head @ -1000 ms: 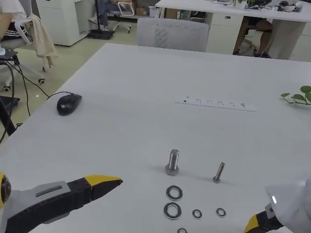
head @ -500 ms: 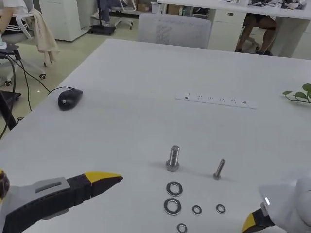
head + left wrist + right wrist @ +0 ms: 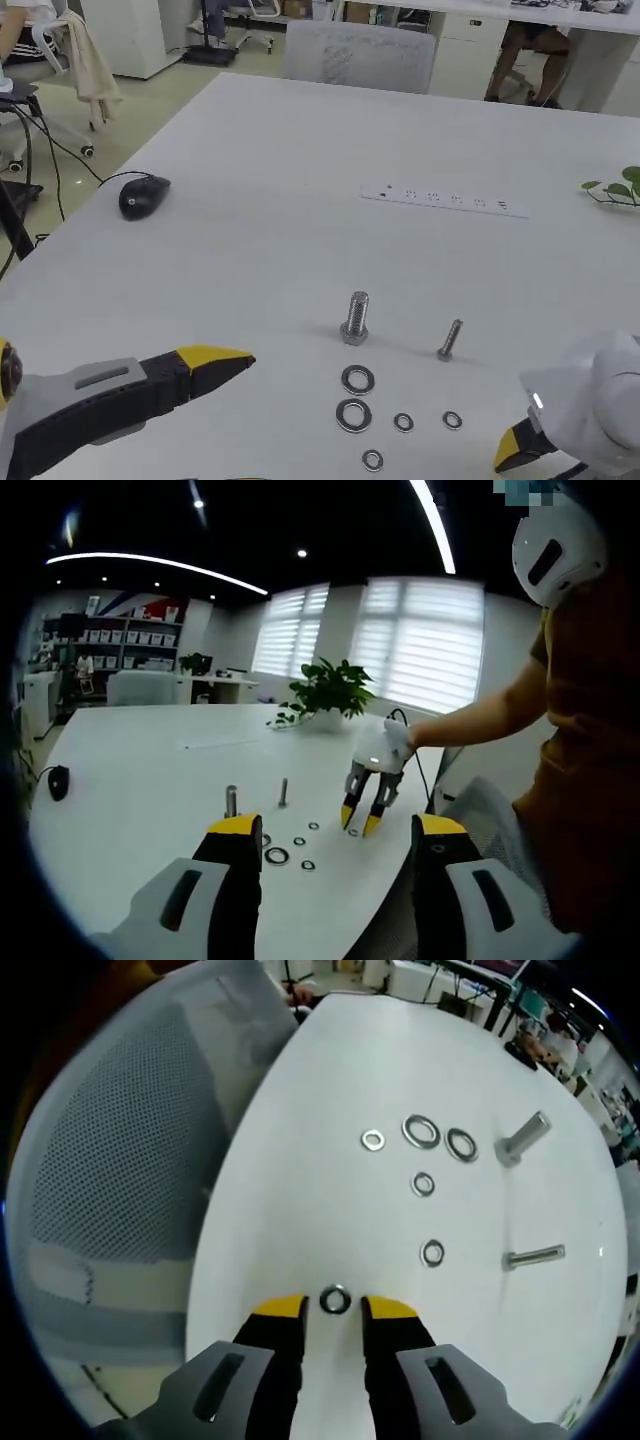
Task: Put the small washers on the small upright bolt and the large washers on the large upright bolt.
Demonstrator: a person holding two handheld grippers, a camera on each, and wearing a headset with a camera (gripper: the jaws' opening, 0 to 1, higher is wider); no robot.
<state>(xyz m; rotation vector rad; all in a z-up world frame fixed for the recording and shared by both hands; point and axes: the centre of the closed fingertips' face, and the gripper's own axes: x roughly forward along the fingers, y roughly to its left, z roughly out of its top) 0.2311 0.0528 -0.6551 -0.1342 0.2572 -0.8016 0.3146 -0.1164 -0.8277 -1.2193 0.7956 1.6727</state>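
Jaws of the right gripper point(image 3: 335, 1306) stood apart, a small washer point(image 3: 335, 1300) between them on the table point(image 3: 340, 1070). The left gripper point(image 3: 338, 825) gaped wide.

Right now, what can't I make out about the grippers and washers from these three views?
- Right gripper view: looking straight down, whether the right gripper touches the washer between its open jaws, or hovers above it, cannot be told.
- Head view: that gripper is cut off by the bottom edge, and its own body covers the jaws and that washer.
- Left gripper view: that washer is too small to make out.
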